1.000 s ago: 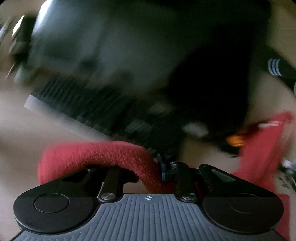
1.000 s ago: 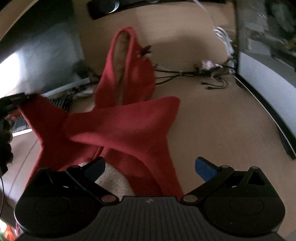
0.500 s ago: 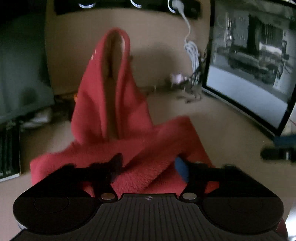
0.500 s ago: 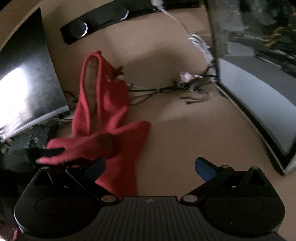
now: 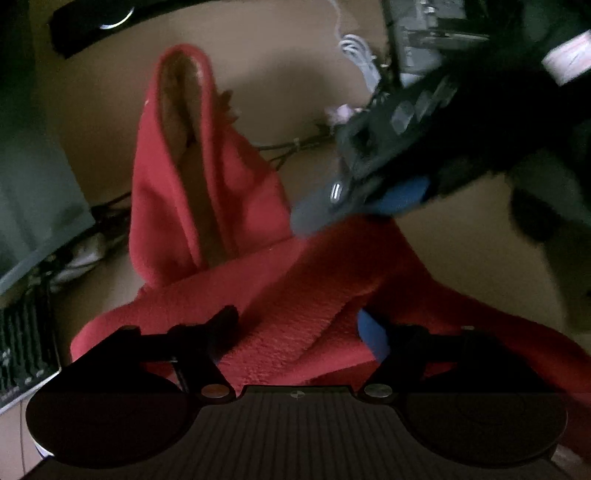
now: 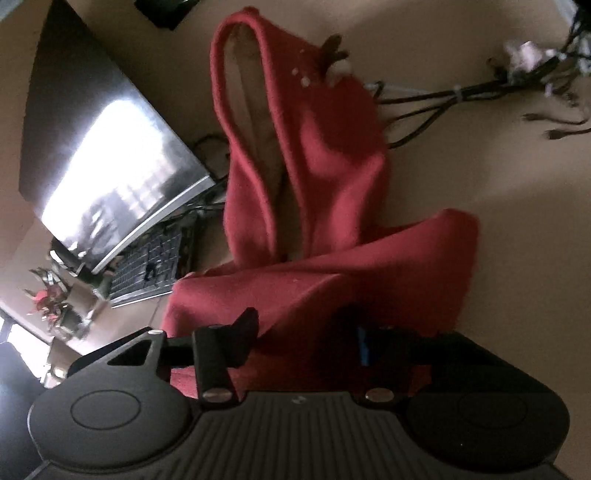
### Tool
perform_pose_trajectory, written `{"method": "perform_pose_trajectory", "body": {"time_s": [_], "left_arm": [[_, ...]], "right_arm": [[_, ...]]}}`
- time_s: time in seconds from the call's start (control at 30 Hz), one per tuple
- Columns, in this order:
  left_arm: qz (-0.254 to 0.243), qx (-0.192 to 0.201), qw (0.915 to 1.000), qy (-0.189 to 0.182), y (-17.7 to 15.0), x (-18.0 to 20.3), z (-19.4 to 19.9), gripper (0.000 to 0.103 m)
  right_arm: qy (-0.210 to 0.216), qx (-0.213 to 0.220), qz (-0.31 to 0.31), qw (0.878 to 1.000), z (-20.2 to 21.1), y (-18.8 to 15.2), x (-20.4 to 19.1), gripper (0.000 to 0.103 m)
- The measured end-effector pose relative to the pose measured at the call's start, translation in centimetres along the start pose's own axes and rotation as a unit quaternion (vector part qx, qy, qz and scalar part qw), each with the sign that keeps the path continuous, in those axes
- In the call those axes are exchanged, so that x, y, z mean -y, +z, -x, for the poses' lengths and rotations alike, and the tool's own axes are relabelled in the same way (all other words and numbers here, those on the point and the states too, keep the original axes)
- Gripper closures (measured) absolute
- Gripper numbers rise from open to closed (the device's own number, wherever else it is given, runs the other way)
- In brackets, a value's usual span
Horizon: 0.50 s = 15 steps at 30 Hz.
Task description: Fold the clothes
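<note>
A red fleece hooded garment [image 5: 280, 295] lies on the tan desk, its hood [image 5: 184, 147] with a beige lining pointing away, a folded sleeve lying across the body. My left gripper [image 5: 299, 325] is open, its fingers straddling the folded sleeve without holding it. In the right wrist view the same garment [image 6: 332, 266] fills the middle, with small antlers [image 6: 334, 48] on the hood. My right gripper [image 6: 306, 328] is partly open, its fingers low over the red fabric; it also shows in the left wrist view [image 5: 373, 192], at the garment's right side.
A monitor [image 6: 103, 155] and a keyboard [image 6: 151, 262] stand to the left. A bundle of cables [image 6: 461, 96] lies at the back right. A second screen [image 5: 436, 33] stands at the back right, a black speaker bar [image 5: 96, 22] along the back.
My left gripper let go of the red sleeve, swung to face the garment and opened. My right gripper moved in low over the garment and rolled sideways.
</note>
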<state>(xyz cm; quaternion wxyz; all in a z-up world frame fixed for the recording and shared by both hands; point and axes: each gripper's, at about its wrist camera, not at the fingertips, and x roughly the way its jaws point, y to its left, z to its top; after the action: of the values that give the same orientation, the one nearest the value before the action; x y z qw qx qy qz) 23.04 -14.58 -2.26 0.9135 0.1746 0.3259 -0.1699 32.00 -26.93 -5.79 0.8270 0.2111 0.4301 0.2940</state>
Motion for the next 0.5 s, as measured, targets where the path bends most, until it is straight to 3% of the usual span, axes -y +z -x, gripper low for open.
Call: {"method": "perform_pose_trajectory", "body": {"time_s": [0.07,0.1,0.2,0.27,0.3,0.37,0.43,0.5], "left_arm": [[0.001,-0.001,1.0000,0.006,-0.1,-0.3,-0.3,0.043],[0.006,-0.002,1.0000,0.004,-0.2,-0.5,-0.5,0.046],[0.036,0.008,0.9992,-0.017,0.8,-1.1,-0.1,0.067],[0.046,0.028,0.9980,-0.033,1.8,-1.0,0.6,0.068],[0.040,0.042,0.9976,-0.038,2.5,-0.6,1.0,0.068],[0.028,0.054,0.9972,-0.044,3.2,0.1,0.8,0.057],[0.031,0.035,0.9967,-0.067,3.2,0.4,-0.3,0.049],[0.045,0.015,0.9956,-0.081,2.5,0.0,-0.3,0.046]], "right_arm": [[0.027,0.005,0.000,1.000,0.0,0.2,-0.3,0.065],[0.039,0.014,0.000,0.999,0.5,0.5,-0.6,0.066],[0.077,0.058,0.017,0.995,3.3,1.8,-1.9,0.067],[0.074,0.071,0.035,0.994,4.5,2.4,-2.3,0.067],[0.053,0.070,0.049,0.995,4.6,2.3,-2.1,0.067],[-0.009,0.061,0.070,0.996,4.2,1.8,-1.3,0.067],[-0.082,0.043,0.080,0.992,3.4,0.8,0.0,0.067],[-0.120,0.040,0.083,0.988,3.6,0.0,1.1,0.065]]}}
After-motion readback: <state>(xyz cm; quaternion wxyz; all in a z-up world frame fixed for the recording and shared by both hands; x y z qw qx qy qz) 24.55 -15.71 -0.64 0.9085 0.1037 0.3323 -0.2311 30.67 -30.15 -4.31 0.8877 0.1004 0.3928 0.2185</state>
